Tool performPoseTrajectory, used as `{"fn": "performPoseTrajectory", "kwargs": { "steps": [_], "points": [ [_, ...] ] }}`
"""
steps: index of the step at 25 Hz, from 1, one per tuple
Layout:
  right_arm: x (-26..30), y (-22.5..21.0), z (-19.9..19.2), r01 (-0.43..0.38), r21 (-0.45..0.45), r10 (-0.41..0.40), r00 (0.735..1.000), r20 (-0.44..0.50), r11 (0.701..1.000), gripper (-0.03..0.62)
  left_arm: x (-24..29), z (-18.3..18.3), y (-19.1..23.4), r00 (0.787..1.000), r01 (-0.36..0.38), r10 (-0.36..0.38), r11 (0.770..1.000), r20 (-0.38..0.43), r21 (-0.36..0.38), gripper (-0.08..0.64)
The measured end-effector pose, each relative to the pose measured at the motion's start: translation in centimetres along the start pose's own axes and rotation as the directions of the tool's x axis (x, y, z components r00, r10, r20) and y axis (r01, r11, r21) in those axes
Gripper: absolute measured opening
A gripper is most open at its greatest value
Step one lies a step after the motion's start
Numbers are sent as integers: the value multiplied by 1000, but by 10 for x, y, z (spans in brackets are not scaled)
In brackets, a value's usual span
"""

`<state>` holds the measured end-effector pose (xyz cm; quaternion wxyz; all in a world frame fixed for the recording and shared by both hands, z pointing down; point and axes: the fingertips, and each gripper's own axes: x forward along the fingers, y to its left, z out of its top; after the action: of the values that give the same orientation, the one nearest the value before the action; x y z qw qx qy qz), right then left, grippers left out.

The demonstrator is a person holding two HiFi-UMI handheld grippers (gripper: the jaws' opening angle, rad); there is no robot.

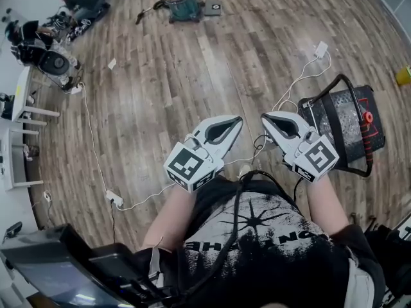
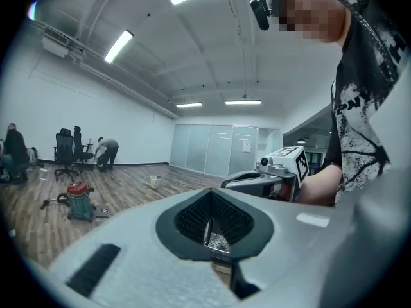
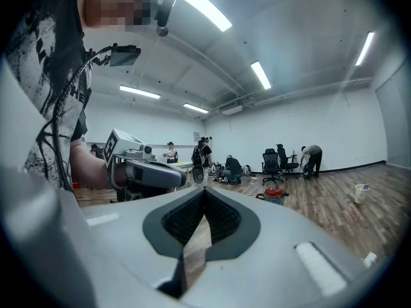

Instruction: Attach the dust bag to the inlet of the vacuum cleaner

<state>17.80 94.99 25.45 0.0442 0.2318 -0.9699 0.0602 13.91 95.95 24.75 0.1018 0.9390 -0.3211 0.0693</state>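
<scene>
We hold the left gripper (image 1: 235, 122) and right gripper (image 1: 267, 119) side by side near the chest, both clenched and empty, presumably because the vacuum cleaner (image 1: 183, 4) stands far off, leftward; we see no dust bag

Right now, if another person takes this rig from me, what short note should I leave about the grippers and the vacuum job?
Left gripper: jaws shut, nothing between them, held in front of the body.
Right gripper: also shut and empty, beside the left one, with a small gap between them.
Vacuum cleaner: red and green, on the wood floor far ahead, well out of reach.
Dust bag: I cannot pick it out in any view. A black case stands on the floor close by on the right.
Done: nothing that shows.
Left: find the dust bag, carry it to the vacuum cleaner, attach it to the inlet.
</scene>
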Motion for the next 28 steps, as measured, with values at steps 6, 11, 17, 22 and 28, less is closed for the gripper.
{"fn": "performPoseTrajectory", "kwargs": {
  "steps": [6,11,17,22,28],
  "points": [
    [22,-15,7,-12,-4,12,1000,6,1000,3,4,4,20,999,-25,27,998,-21,57,-3],
    [48,-34,6,4,-21,-4,1000,-5,1000,3,18,-3,47,999,14,-10,996,-50,85,-3],
    [91,-80,15,60,-7,-61,998,-7,998,3,37,11,105,996,74,-70,993,-50,94,-3],
    [150,-109,30,57,-45,-58,998,-23,997,3,42,25,168,996,90,-87,991,-33,96,-3],
    [210,-133,46,59,-77,-61,998,-29,995,3,38,40,234,995,100,-100,990,-8,98,-3]
  ]
}}
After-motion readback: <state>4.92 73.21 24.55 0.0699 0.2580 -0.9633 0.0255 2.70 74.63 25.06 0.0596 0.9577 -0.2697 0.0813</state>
